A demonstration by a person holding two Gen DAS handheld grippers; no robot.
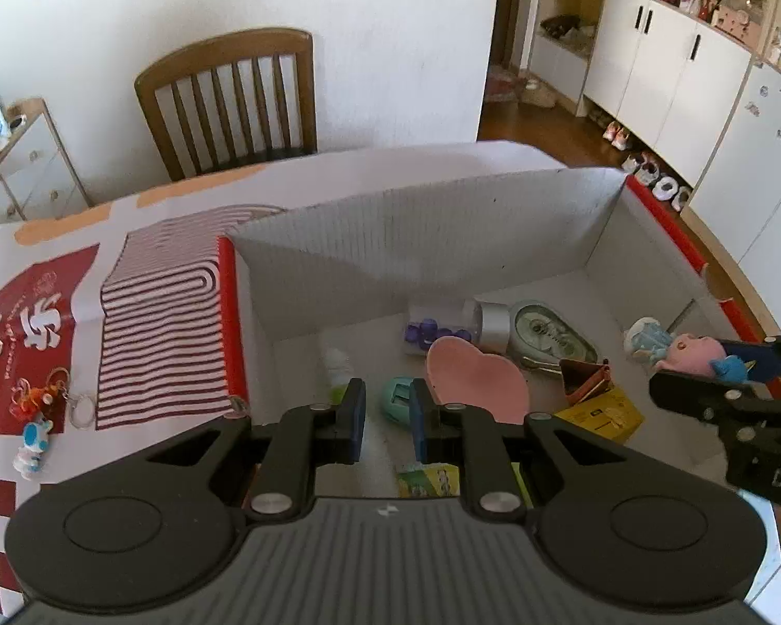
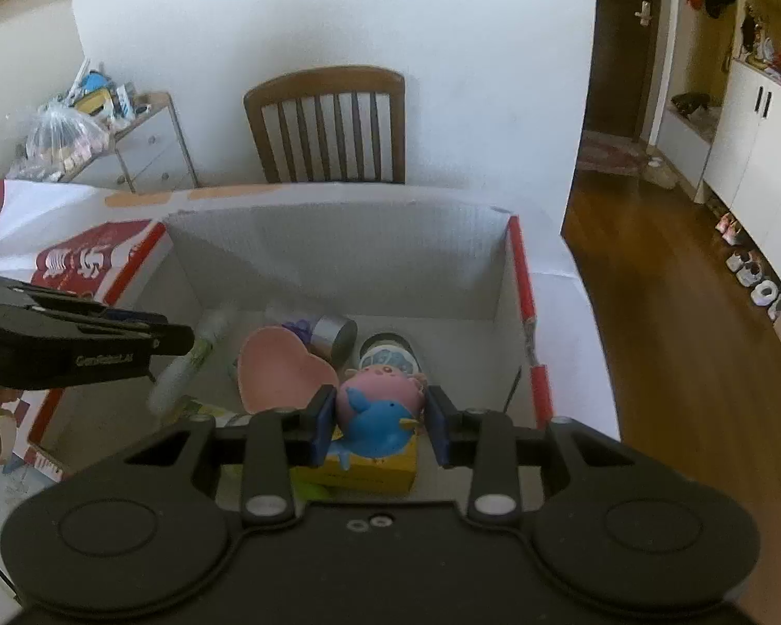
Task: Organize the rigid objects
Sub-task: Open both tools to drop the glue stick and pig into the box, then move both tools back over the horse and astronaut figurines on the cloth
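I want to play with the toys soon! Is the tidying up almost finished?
Nearly. Done: the pink heart dish, silver-capped jar and yellow box lie in the cardboard box. In hand: the right gripper holds a pink-and-blue toy over it. Left: two keychain toys on the tablecloth; the left gripper is empty.

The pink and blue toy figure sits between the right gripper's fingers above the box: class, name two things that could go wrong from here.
1. The pink and blue toy figure looks round; it might slip from the right gripper.
2. Dropped here, it may land on the yellow carton and roll against the pink heart-shaped dish in the cluttered white cardboard box.
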